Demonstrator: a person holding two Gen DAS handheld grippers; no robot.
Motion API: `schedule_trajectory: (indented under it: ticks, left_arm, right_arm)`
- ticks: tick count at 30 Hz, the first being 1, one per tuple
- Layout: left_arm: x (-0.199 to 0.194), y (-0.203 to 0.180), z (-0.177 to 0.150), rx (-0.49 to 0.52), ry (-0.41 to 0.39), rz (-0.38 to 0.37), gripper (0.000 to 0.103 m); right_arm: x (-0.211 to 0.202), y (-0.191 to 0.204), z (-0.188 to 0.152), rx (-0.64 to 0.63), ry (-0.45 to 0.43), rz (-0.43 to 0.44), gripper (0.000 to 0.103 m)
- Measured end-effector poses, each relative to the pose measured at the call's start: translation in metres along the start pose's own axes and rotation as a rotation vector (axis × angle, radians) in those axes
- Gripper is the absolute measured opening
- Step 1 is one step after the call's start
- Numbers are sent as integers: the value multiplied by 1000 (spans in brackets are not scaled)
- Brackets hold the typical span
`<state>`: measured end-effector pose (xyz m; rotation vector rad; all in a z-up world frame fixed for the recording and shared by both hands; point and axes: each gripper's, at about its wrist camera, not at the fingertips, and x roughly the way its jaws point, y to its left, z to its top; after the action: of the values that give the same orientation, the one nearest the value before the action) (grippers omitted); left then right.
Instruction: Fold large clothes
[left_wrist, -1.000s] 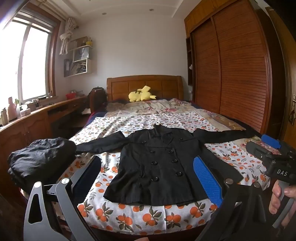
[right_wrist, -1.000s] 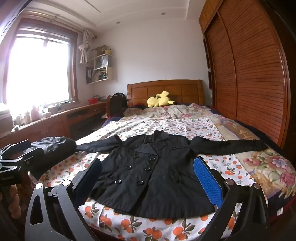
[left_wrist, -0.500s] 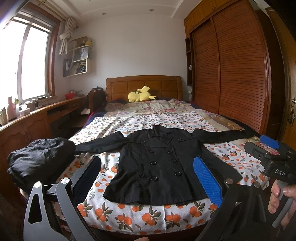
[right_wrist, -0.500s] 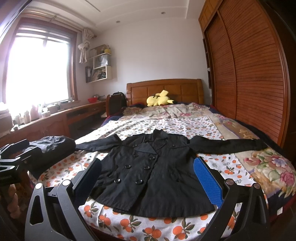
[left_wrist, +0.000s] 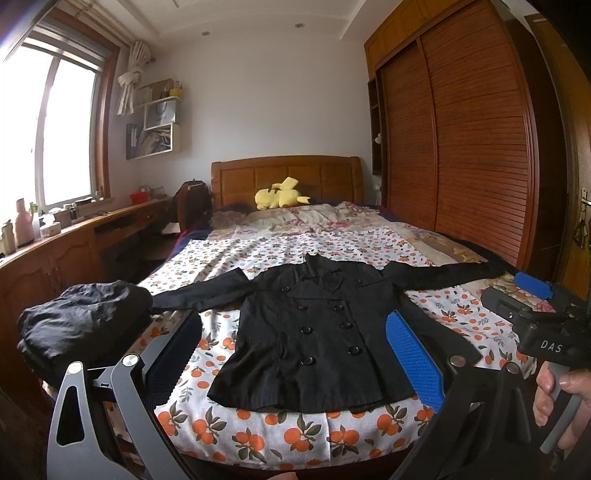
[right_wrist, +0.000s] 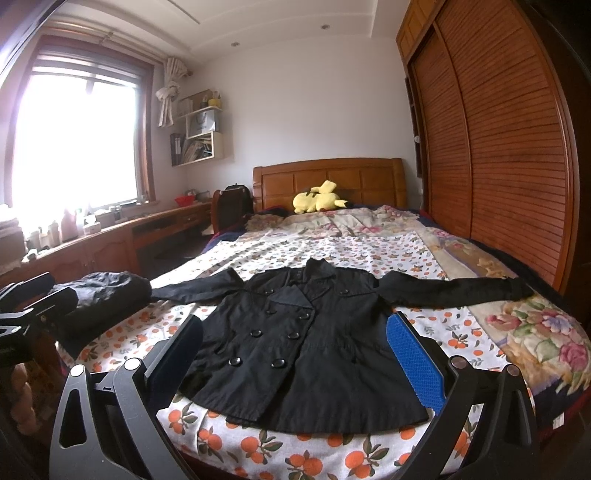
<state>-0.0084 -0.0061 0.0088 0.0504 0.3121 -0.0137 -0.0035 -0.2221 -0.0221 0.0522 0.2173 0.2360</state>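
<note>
Coat (left_wrist: 314, 332) lies flat, sleeves spread, on the bed (left_wrist: 280, 439); left gripper (left_wrist: 295, 354) and right gripper (right_wrist: 295, 354) hover wide-jawed, empty; best pinch each sleeve cuff first, folding inward squarely.

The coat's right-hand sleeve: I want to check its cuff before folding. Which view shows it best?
The right wrist view: the sleeve lies whole on the bed, its cuff in plain sight. In the left wrist view the sleeve runs toward the edge, and the right tool sits by its end.
</note>
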Motion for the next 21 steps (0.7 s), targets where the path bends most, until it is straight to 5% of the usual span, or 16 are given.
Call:
schedule_trajectory:
  ticks: [21]
  left_arm:
    - [-2, 0, 1, 2, -3, 0, 101]
  right_arm:
    - [2, -2, -3, -1, -1, 0, 96]
